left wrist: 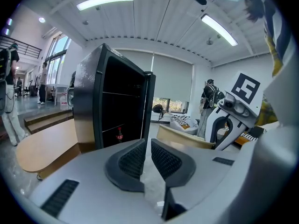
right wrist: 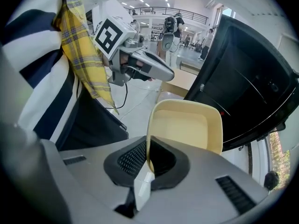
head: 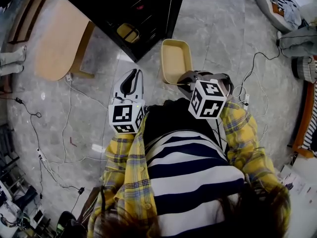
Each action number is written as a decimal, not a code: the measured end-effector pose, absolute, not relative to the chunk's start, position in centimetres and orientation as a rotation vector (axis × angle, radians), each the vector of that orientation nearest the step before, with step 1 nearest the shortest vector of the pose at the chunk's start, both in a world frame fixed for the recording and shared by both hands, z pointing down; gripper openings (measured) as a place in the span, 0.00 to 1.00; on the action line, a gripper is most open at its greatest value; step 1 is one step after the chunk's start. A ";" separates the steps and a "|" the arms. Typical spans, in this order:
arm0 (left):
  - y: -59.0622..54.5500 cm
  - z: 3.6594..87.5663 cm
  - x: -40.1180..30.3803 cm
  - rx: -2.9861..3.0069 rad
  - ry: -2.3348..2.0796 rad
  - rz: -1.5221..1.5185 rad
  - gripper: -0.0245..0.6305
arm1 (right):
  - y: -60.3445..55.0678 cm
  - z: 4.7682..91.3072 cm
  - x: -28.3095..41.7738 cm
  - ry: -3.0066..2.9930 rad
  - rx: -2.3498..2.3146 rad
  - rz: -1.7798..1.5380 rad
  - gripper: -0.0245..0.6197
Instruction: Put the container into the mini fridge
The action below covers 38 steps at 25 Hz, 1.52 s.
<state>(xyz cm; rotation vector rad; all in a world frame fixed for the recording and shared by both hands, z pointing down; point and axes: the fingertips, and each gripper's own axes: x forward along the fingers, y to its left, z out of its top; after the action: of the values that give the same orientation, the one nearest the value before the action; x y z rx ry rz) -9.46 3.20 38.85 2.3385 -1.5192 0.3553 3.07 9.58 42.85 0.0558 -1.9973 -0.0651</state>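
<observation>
The container (head: 176,60) is a shallow beige tray held above the marble floor in front of the black mini fridge (head: 133,6). My right gripper (head: 190,81) is shut on its near rim; in the right gripper view the container (right wrist: 184,125) has its rim pinched between the pads and the fridge (right wrist: 247,92) stands just beyond. My left gripper (head: 131,78) hovers to the left of the container, shut with nothing in it. From the left gripper view the fridge (left wrist: 112,111) stands open and dark inside, with a small red bottle (left wrist: 119,134) on a shelf.
A low rounded wooden platform (head: 57,38) lies left of the fridge. Cables (head: 59,148) trail over the floor at left and right. A yellow item (head: 128,32) shows in the fridge. A striped cushion (head: 280,4) lies far right.
</observation>
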 end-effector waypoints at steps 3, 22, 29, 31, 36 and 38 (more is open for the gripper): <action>2.0 38.9 -9.6 2.339 -1.522 0.346 0.12 | 8.1 42.6 2.8 -1.992 0.055 -0.079 0.09; -5.8 39.5 -8.2 2.118 -1.845 0.342 0.12 | -5.0 42.3 3.2 -1.990 -0.238 -0.316 0.09; -8.1 40.5 -7.2 1.965 -1.993 0.314 0.12 | -9.7 43.5 3.5 -1.974 -0.388 -0.408 0.09; -8.5 40.8 -7.4 1.927 -2.032 0.302 0.12 | -10.6 43.8 3.2 -1.966 -0.419 -0.435 0.09; -9.8 40.8 -7.8 1.867 -2.110 0.269 0.12 | -12.6 43.9 1.9 -1.965 -0.467 -0.517 0.09; -10.3 40.9 -7.9 1.851 -2.133 0.260 0.12 | -13.5 44.1 1.3 -1.960 -0.477 -0.550 0.09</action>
<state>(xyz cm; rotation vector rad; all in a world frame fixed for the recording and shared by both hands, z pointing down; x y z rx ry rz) -7.95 -10.27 40.90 1.8505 -2.1333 0.2602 1.32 -13.52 44.13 -0.4766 -1.9603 -0.5503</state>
